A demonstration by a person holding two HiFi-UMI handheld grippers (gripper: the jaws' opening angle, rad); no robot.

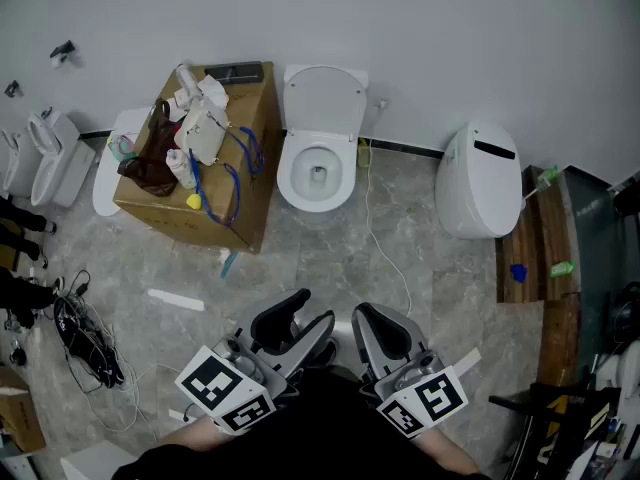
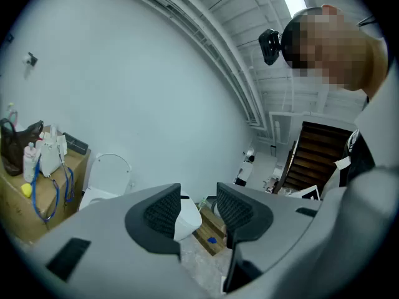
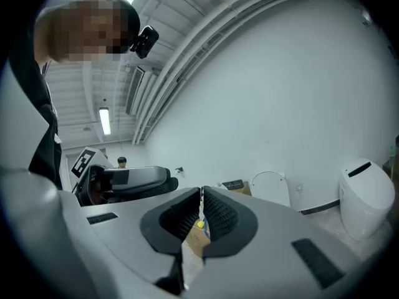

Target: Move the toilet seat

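A white toilet [image 1: 318,173] stands against the far wall with its seat and lid [image 1: 325,98] raised upright against the wall. The left gripper view shows the same toilet [image 2: 105,178] at the left, and the right gripper view shows this toilet [image 3: 272,188] right of centre. Both grippers hover low and near me, well short of it. My left gripper [image 1: 305,318] [image 2: 198,207] is open with nothing between its pads. My right gripper [image 1: 372,320] [image 3: 201,212] is shut on nothing.
A cardboard box [image 1: 245,183] piled with bags and bottles stands left of the toilet. A second toilet [image 1: 480,178] with a closed lid stands to the right, beside wooden planks [image 1: 520,248]. Cables [image 1: 85,338] lie on the floor at the left.
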